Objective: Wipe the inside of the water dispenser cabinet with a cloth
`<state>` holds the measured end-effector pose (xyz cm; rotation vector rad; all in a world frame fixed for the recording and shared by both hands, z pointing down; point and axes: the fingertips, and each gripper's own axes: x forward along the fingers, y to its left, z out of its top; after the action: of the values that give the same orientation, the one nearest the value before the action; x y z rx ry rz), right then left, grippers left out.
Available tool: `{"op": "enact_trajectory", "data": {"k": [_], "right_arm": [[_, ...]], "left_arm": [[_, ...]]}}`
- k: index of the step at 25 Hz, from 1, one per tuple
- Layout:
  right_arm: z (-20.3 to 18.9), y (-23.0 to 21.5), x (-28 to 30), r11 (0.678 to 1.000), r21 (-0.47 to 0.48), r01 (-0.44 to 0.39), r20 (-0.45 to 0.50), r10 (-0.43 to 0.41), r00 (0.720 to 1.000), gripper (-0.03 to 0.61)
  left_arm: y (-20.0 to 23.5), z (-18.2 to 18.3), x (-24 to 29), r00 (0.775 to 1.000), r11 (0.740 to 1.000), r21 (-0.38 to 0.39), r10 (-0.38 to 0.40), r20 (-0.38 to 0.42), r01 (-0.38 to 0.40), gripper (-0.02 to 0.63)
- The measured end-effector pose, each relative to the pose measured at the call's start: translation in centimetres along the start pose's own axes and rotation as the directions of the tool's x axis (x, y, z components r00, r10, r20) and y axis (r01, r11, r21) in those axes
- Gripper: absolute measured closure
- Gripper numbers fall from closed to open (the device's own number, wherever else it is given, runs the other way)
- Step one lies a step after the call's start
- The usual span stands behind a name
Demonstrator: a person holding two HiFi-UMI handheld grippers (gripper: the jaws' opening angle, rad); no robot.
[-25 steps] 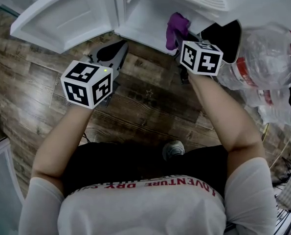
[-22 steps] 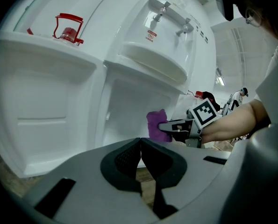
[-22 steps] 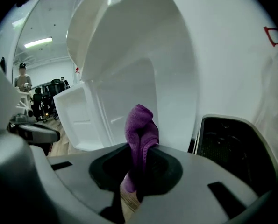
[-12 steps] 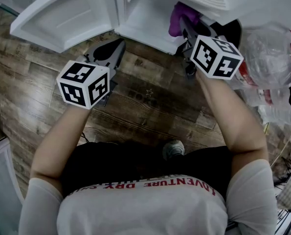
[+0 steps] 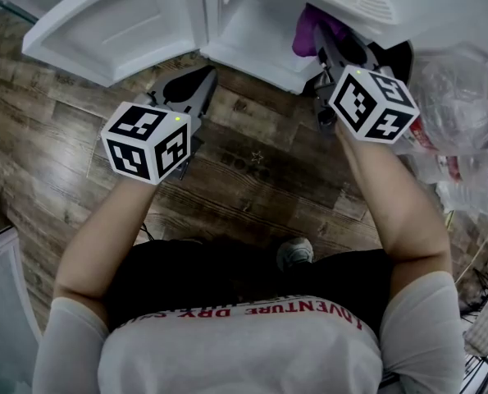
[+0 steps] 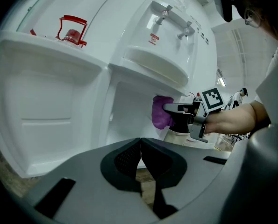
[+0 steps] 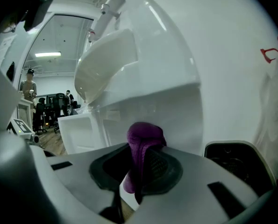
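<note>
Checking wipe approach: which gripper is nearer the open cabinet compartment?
Right. The right gripper holds the purple cloth at the compartment's right edge; the left gripper hangs out front over the wood floor, jaws shut and empty.

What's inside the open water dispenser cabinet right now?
The cabinet shows bare white walls; the purple cloth, clamped in the right gripper, sits at its right edge. Its floor is covered.

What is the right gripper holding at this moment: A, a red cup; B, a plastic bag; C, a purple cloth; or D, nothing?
C: the right gripper view shows the right gripper shut on the purple cloth, which bunches up above its jaws.
</note>
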<state>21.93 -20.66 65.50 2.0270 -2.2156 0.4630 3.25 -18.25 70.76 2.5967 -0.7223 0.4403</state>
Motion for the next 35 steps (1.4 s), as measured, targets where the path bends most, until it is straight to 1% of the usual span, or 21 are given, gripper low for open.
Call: {"op": "enact_trajectory", "data": {"k": [3,9,16,23,26,29,32,35], "right_arm": [[0.3,1.0,0.8,1.000,-0.023,-0.017,0.015,0.018,1.000,0.515],[0.7,3.5,3.1,0.998,-0.039,-0.042,0.036,0.044,0.998,0.515],[1.4,7.7,7.0,0.993,-0.019,-0.119,0.072,0.120,0.990,0.515],[2.3,10.7,10.4,0.983,0.030,-0.182,0.116,0.177,0.977,0.515],[2.6,11.2,11.0,0.979,0.041,-0.201,0.124,0.195,0.973,0.515],[2.7,11.5,11.1,0.975,0.028,-0.219,0.121,0.214,0.969,0.515],[2.5,11.3,11.0,0.975,0.001,-0.223,0.109,0.222,0.969,0.515],[1.8,11.3,10.9,0.974,-0.014,-0.226,0.086,0.227,0.970,0.515]], "left_arm": [[0.4,0.0,-0.2,1.000,1.000,-0.010,0.004,0.001,-0.004,0.586],[1.6,-0.3,-1.0,1.000,1.000,-0.028,0.008,0.002,-0.008,0.586],[4.9,-1.4,-2.9,0.998,0.997,-0.051,0.066,-0.010,-0.066,0.586],[8.4,-1.8,-4.1,0.993,0.990,-0.077,0.119,-0.006,-0.120,0.586],[9.4,-1.5,-4.0,0.990,0.985,-0.106,0.139,0.010,-0.137,0.586],[9.8,-1.0,-3.6,0.989,0.982,-0.124,0.144,0.024,-0.140,0.586],[9.9,-0.6,-3.2,0.989,0.983,-0.123,0.142,0.030,-0.138,0.586],[10.2,-0.6,-2.7,0.988,0.983,-0.103,0.152,0.022,-0.149,0.586]]}}
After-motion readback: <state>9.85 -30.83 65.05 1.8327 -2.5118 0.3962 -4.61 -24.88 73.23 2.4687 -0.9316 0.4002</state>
